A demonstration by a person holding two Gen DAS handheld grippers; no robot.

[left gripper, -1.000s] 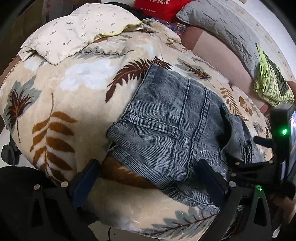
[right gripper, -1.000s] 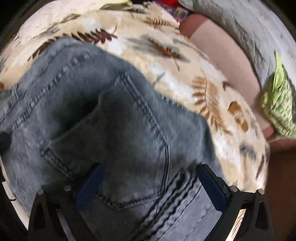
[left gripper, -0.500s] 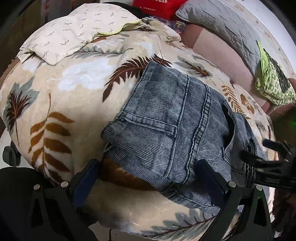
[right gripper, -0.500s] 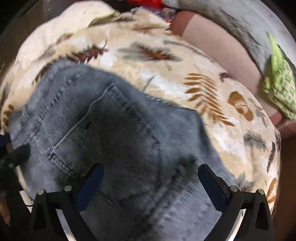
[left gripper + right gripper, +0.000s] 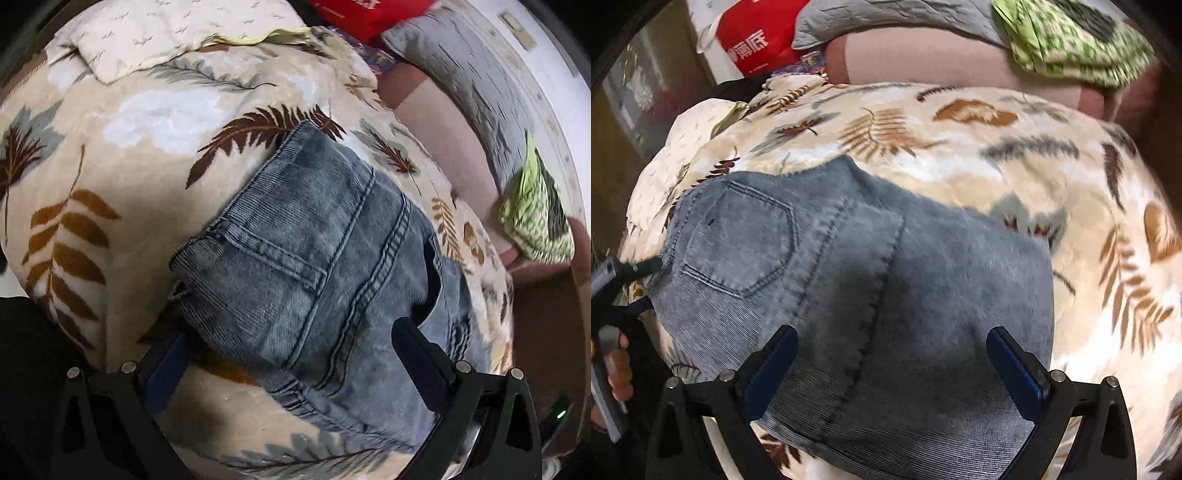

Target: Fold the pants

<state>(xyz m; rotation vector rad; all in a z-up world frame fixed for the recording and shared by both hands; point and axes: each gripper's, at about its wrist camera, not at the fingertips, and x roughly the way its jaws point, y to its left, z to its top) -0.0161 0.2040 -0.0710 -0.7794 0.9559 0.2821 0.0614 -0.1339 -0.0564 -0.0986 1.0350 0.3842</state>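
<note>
Folded gray-blue pants [image 5: 317,258] lie on a leaf-print blanket [image 5: 147,122] spread over a bed, back pocket [image 5: 738,243] facing up in the right wrist view. The left gripper [image 5: 291,354] hangs w/ jaws spread wide, empty, over the near edge of the bundle; one finger is above the denim, the other above the blanket. The right gripper [image 5: 892,365] is likewise spread wide & holding nothing, both fingers over the denim. Contact w/ the cloth can't be told from either view. At the left edge of the right wrist view, a hand [image 5: 617,365] grips the other tool's handle. Beyond the blanket: a cream pillow [image 5: 147,33], a gray quilted pillow [image 5: 472,81], a green patterned cloth [image 5: 1071,40] & a red bag [image 5: 757,40].
</note>
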